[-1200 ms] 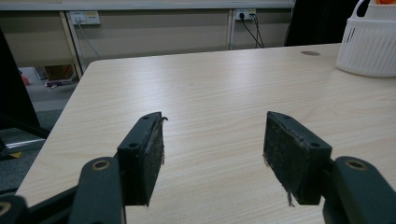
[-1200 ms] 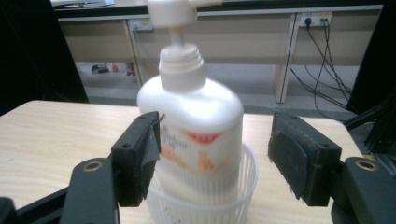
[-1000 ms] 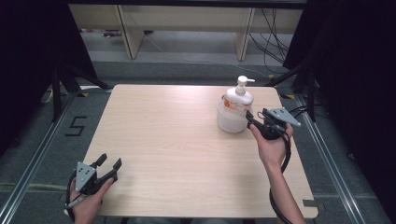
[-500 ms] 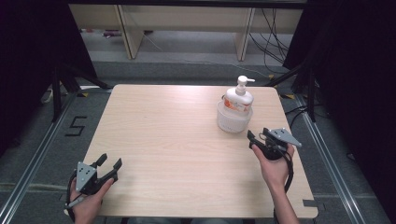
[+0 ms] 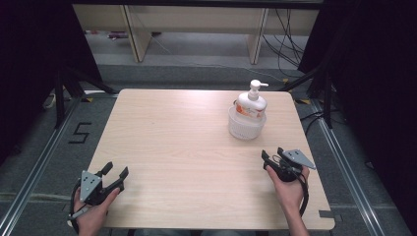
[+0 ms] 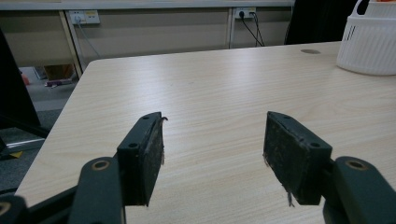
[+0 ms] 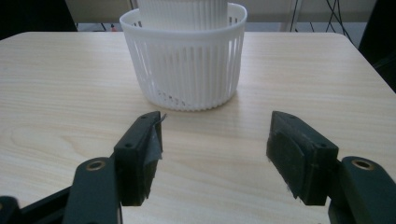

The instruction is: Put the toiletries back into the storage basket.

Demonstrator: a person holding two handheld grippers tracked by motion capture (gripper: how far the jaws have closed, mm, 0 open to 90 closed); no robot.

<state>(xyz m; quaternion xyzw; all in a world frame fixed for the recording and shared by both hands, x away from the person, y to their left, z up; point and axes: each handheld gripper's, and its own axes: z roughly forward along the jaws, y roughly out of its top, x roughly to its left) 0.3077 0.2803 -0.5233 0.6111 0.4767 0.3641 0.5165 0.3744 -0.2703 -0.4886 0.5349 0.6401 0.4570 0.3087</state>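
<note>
A white pump bottle [image 5: 251,103] with an orange label stands inside a small white slatted basket [image 5: 247,128] at the table's far right. The basket's wall [image 7: 187,60] rises just beyond my right gripper [image 7: 215,140], which is open with nothing between its jaws. In the high view that right gripper [image 5: 273,156] rests near the table's right front, a short way in front of the basket. My left gripper [image 5: 115,170] sits at the front left corner, also open and empty [image 6: 212,140]. The basket [image 6: 369,44] appears far off at the upper right of the left gripper view.
The light wooden table [image 5: 187,147] carries nothing else. Wooden shelf legs [image 5: 137,34] and cables [image 5: 290,29] stand behind it. Metal floor rails [image 5: 354,167] run along both sides, and a floor mark "5" [image 5: 78,132] lies at the left.
My right gripper has pulled back from the pump bottle toward the table's front edge and now rests low by the right front. The left gripper has stayed put.
</note>
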